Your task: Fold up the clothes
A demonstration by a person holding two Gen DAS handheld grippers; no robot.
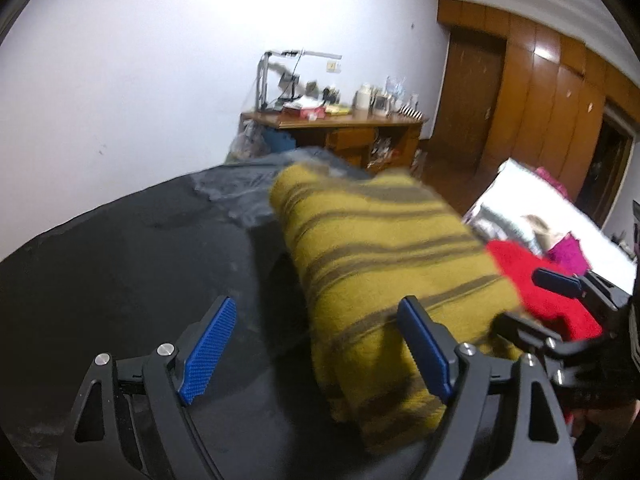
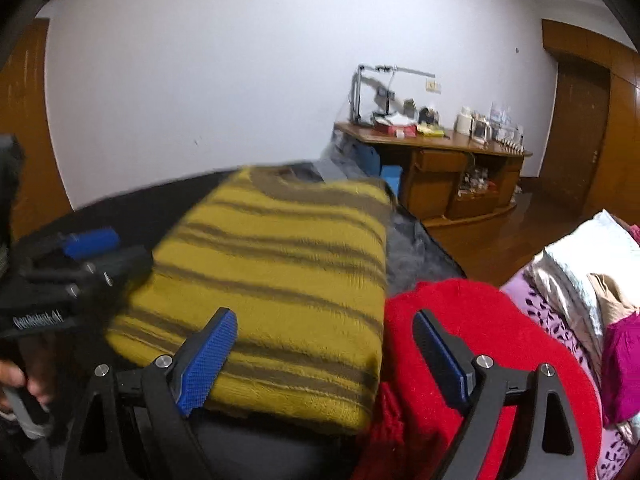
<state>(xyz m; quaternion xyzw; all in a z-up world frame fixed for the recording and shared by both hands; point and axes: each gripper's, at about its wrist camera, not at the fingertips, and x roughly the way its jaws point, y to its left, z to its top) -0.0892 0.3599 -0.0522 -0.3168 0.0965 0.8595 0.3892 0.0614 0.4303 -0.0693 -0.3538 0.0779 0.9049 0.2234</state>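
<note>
A folded mustard-yellow sweater with brown stripes (image 1: 384,264) (image 2: 280,280) lies on a dark cloth-covered surface (image 1: 120,272). My left gripper (image 1: 320,344) is open. Its right finger rests on the sweater's near end and its left finger hangs over the dark cloth. A red knitted garment (image 2: 480,344) (image 1: 532,292) lies against the sweater's right side. My right gripper (image 2: 324,356) is open, straddling the seam between sweater and red garment and clamping nothing. Each gripper also shows in the other's view: the left gripper (image 2: 108,254) at the sweater's left edge, the right gripper (image 1: 540,308) over the red garment.
A cluttered wooden desk (image 2: 440,148) stands against the white back wall, with wooden wardrobe doors (image 1: 540,112) to its right. On the right are a bed with pale pillows (image 2: 592,272) and a magenta garment (image 2: 624,368). A person's hand (image 2: 24,380) holds the left gripper's handle.
</note>
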